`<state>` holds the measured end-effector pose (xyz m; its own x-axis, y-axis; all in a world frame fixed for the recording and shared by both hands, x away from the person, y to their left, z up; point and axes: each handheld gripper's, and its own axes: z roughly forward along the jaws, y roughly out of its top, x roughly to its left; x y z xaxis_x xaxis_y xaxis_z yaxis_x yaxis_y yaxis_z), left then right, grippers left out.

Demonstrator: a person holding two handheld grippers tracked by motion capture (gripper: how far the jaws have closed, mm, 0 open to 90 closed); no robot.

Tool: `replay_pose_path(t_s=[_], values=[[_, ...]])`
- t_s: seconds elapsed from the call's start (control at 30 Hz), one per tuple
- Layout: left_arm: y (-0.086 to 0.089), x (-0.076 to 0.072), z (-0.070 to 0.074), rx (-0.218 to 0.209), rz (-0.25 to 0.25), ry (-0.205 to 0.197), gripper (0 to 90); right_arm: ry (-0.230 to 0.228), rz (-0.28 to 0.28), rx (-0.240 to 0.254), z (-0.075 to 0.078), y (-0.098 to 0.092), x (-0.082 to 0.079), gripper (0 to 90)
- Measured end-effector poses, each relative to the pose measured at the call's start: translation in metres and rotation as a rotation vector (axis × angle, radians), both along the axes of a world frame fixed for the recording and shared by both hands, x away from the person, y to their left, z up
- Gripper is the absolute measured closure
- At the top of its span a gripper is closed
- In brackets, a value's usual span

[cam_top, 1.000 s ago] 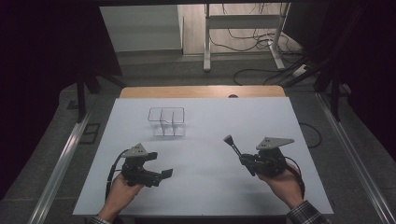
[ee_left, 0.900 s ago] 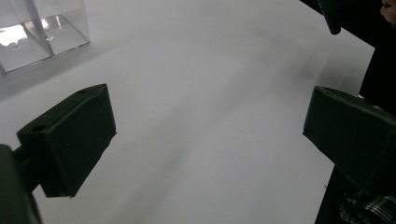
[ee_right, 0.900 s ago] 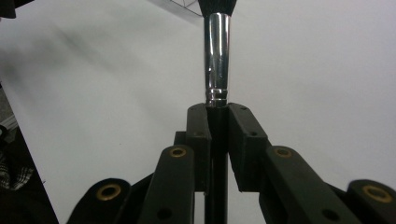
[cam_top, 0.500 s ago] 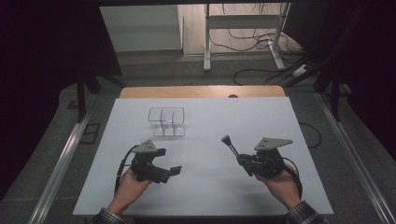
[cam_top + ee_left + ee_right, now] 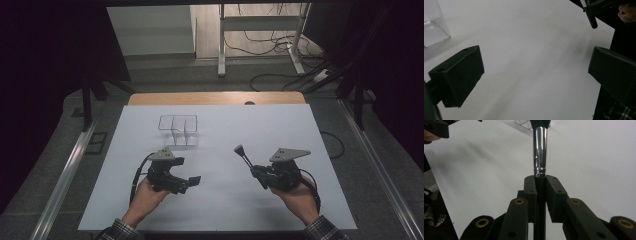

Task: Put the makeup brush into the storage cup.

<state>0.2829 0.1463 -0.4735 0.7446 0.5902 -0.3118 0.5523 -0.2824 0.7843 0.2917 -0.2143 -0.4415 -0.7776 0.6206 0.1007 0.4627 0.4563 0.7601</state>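
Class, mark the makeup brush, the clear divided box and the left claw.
makeup brush [image 5: 540, 150], right gripper view, on its silver ferrule.
clear divided box [image 5: 178, 131], high view, on its middle divider.
left claw [image 5: 192, 182], high view, between its fingertips.

The high view was dim overall, with deep black surroundings at the left and right edges. The white table sheet [image 5: 220, 150] was the brightest area, evenly lit without hard glare. Soft shadows lay beneath each gripper. In the left gripper view, the near jaws were dark and slightly out of focus, and a diffuse shadow band crossed the sheet. In the right gripper view, the brush ferrule [image 5: 540, 150] carried narrow specular highlights; the background was soft, and the lower jaw parts were blurred.
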Motion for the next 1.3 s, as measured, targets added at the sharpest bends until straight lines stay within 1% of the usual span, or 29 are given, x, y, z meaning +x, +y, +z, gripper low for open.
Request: replay_pose_path(t_s=[0.4,0.57,1.0,1.3], values=[[-0.011,0.005,0.001,-0.021,-0.012,0.006,0.0,-0.002,0.016,0.017,-0.001,0.008,-0.002,78.9],[-0.015,0.006,0.002,-0.030,-0.025,0.011,0.0,-0.003,0.027,0.021,-0.002,0.011,-0.003,78.9],[-0.024,0.011,0.004,-0.066,-0.045,0.029,0.0,0.004,0.043,0.040,-0.004,0.021,-0.005,78.9],[-0.032,0.013,0.005,-0.085,-0.073,0.035,0.0,0.000,0.055,0.055,-0.006,0.029,-0.008,78.9]])
